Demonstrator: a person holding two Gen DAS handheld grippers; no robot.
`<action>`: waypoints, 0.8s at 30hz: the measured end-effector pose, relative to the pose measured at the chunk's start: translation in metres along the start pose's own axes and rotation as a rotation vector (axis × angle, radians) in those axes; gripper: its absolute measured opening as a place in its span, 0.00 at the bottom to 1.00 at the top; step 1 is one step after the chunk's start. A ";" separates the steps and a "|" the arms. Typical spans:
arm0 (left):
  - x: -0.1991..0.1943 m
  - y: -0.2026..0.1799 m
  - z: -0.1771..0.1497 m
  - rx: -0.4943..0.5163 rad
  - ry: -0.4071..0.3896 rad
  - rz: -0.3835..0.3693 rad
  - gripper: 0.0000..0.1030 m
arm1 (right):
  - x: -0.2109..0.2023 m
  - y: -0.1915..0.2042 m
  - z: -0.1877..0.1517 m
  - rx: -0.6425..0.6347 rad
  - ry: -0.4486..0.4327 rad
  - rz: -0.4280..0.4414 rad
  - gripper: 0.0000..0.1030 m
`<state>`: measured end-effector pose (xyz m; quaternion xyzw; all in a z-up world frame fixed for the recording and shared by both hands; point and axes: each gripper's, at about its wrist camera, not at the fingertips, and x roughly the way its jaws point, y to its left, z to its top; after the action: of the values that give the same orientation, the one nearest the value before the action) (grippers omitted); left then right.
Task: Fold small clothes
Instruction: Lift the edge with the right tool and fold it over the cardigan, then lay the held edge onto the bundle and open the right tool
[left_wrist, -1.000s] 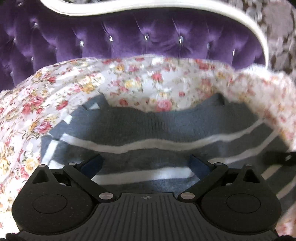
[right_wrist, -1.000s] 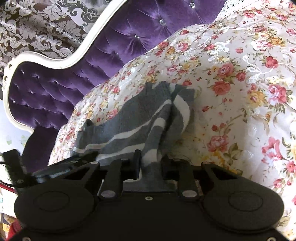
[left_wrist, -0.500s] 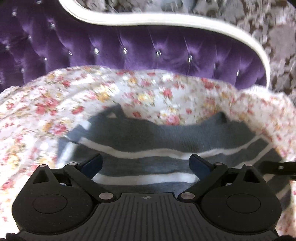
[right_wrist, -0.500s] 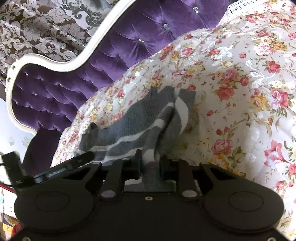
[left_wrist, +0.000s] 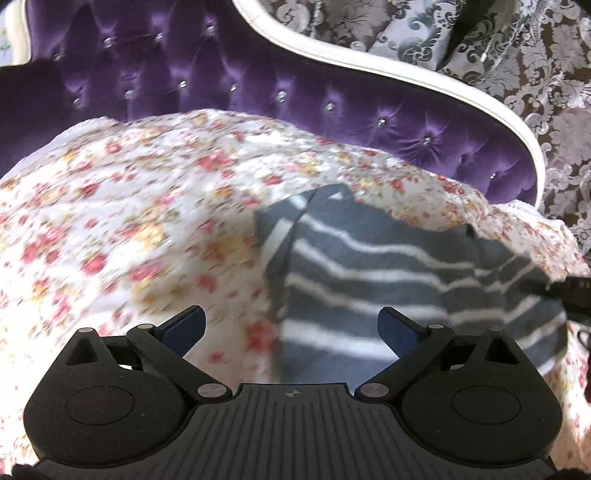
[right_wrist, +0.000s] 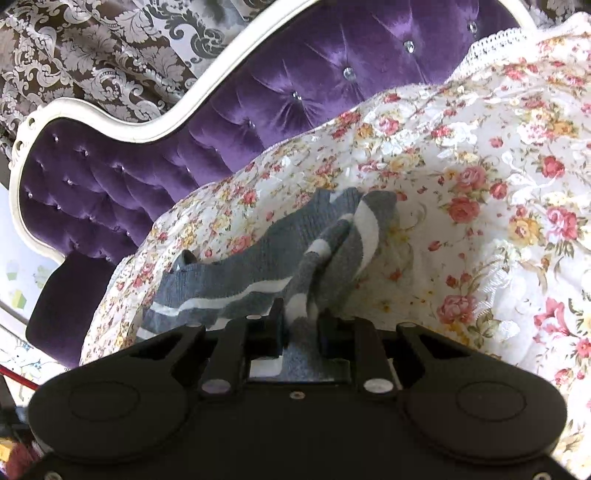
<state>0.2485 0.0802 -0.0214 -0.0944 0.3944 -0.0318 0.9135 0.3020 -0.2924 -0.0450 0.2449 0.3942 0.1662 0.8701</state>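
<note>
A small grey knit garment with white stripes lies on the floral bedspread. My left gripper is open and empty, hovering over the garment's left edge, its blue pads wide apart. My right gripper is shut on a bunched edge of the garment, which stretches away toward the upper left and lies partly folded over itself. A dark part of the right gripper shows at the right edge of the left wrist view.
A purple tufted headboard with a white frame runs behind the bedspread. Patterned wallpaper is beyond it. The bedspread spreads wide to the right in the right wrist view.
My left gripper has swung left and pulled back, so the garment now sits to the right of its centre. My right gripper keeps its hold and has drawn back slightly.
</note>
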 end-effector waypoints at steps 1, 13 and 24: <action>-0.003 0.005 -0.003 -0.002 0.003 0.001 0.98 | -0.001 0.004 0.000 -0.007 -0.006 -0.010 0.26; -0.019 0.035 -0.023 -0.014 -0.011 -0.056 0.98 | 0.008 0.100 0.010 -0.072 -0.007 0.088 0.26; -0.026 0.068 -0.035 -0.053 -0.003 -0.053 0.98 | 0.099 0.200 -0.044 -0.290 0.145 0.079 0.26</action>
<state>0.2044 0.1447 -0.0397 -0.1292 0.3910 -0.0455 0.9101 0.3114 -0.0666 -0.0181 0.1193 0.4178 0.2728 0.8584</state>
